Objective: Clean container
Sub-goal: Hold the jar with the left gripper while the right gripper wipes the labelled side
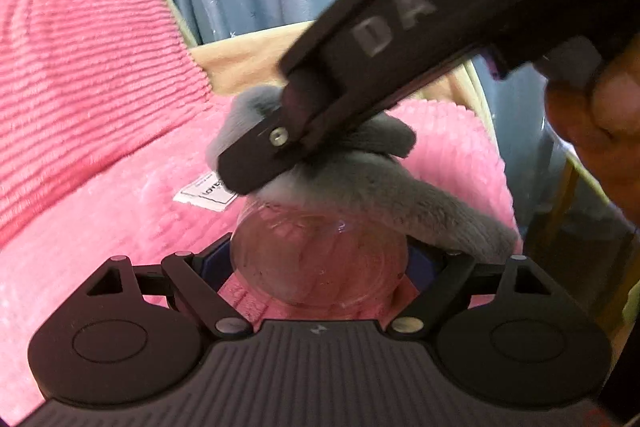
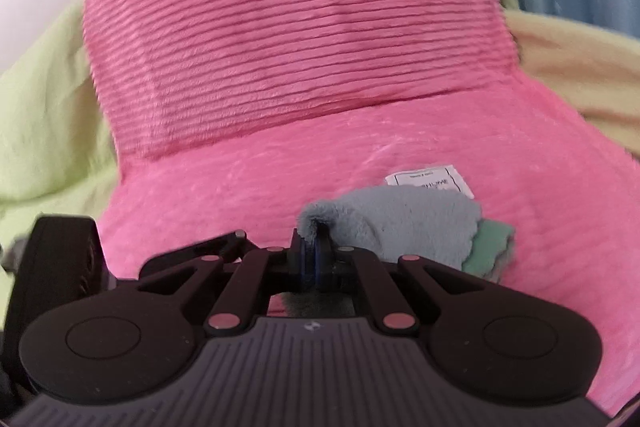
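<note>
**Over the pink blanket: wiping under way, grip risk noted**

Above the pink blanket [image 1: 100,187], the left gripper [image 1: 320,263] clamps the clear container [image 1: 320,259]. The right gripper [image 2: 316,251] is pinched on the grey cloth [image 1: 360,179], pressed at the container's mouth. Hard pushing could twist the slick container loose (blanket below is soft). Its long axis points away from the left gripper, mouth outward.

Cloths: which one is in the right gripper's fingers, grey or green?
The grey cloth; the right gripper pinches its edge. The green cloth lies beneath it, ungripped.
</note>
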`<state>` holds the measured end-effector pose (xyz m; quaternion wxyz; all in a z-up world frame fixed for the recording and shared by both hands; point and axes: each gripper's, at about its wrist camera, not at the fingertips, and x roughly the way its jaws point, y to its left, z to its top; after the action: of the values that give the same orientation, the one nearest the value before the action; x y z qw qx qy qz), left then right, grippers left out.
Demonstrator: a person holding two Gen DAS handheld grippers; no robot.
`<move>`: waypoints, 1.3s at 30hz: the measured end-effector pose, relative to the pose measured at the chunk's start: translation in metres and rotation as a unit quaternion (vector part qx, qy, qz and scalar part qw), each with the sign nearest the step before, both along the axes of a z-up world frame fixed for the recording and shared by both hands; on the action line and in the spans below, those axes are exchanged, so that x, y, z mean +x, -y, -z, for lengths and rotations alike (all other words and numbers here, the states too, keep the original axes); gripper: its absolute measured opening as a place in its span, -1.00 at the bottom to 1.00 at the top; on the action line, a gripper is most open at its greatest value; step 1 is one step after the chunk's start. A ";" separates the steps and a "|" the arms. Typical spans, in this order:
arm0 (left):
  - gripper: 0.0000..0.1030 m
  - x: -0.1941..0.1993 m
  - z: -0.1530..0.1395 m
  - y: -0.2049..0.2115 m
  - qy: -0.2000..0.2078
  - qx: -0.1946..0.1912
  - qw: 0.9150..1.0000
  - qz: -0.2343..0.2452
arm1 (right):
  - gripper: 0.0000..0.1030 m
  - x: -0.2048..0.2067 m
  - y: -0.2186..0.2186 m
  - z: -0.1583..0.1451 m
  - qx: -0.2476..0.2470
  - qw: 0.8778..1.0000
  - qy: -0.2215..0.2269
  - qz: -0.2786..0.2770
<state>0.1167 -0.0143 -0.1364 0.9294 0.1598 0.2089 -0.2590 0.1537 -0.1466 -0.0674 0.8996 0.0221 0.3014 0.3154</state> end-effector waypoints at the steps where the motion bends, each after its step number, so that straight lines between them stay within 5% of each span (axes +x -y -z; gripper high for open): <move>1: 0.65 -0.001 0.000 0.002 0.006 0.009 1.000 0.002 | -0.98 0.007 0.004 0.000 0.000 1.000 -0.001 0.013; 7: 0.66 -0.004 0.002 0.010 0.024 0.035 0.999 0.007 | -0.98 0.035 0.028 0.006 0.037 0.997 -0.018 0.071; 13: 0.67 0.007 -0.002 -0.011 -0.032 -0.047 0.998 0.006 | -0.98 0.033 0.028 0.007 0.032 0.997 -0.012 0.071; 16: 0.66 0.008 -0.003 -0.012 -0.036 -0.052 0.998 0.008 | -0.97 0.033 0.028 0.008 0.029 0.997 -0.009 0.071; 19: 0.65 0.009 -0.003 -0.008 -0.023 -0.034 0.999 0.008 | -0.97 0.032 0.028 0.008 0.026 0.997 -0.005 0.070; 22: 0.65 0.003 0.001 0.002 0.010 0.024 1.000 0.011 | -0.97 0.031 0.028 0.008 0.024 0.997 -0.002 0.070; 29: 0.65 -0.009 0.007 0.021 0.065 0.110 0.992 0.022 | -0.98 0.030 0.028 0.010 0.017 0.997 0.005 0.070; 39: 0.68 -0.003 -0.002 -0.003 -0.004 -0.010 1.000 0.013 | -0.98 0.029 0.031 0.014 0.031 0.996 0.006 0.079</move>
<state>0.1138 -0.0116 -0.1347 0.9266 0.1521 0.2079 -0.2738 0.1829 -0.1777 -0.0817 0.9223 0.0719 0.2831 0.2530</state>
